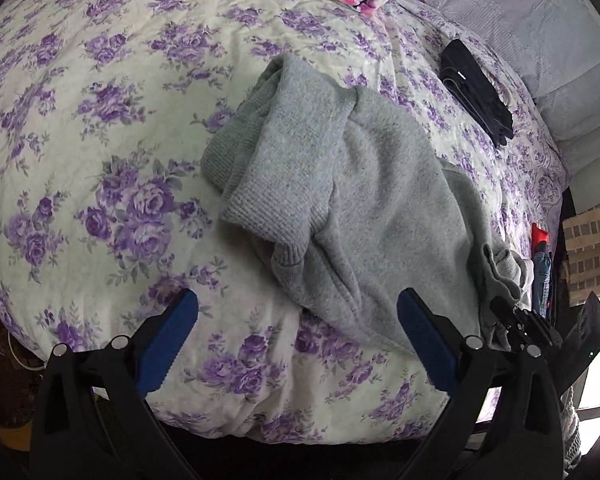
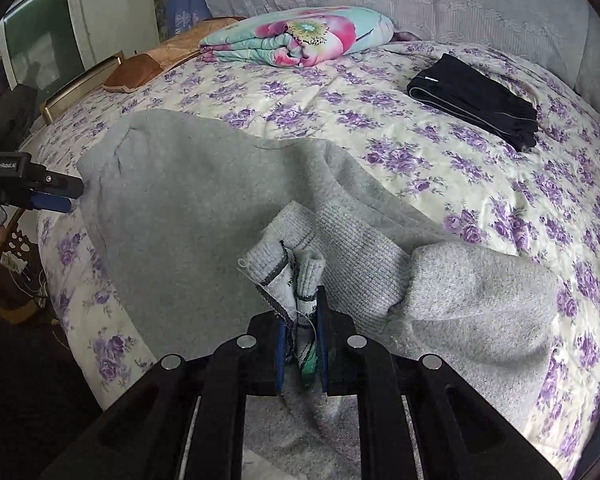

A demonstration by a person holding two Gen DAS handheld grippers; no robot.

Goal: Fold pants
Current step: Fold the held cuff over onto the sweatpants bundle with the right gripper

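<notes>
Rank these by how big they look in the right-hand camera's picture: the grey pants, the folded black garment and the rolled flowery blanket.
1. Grey pants, by far the largest, though they lie nearest the camera.
2 and 3. Flowery blanket and black garment look much alike; the blanket seems slightly bigger, but it lies farther back, so I won't rank them.

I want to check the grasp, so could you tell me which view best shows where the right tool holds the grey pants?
The right wrist view: the right tool pinches the grey pants there. The left wrist view shows it only distantly.

Soft daylight, sharp centres, fisheye-warped dark corners, blown-out right edge.
</notes>
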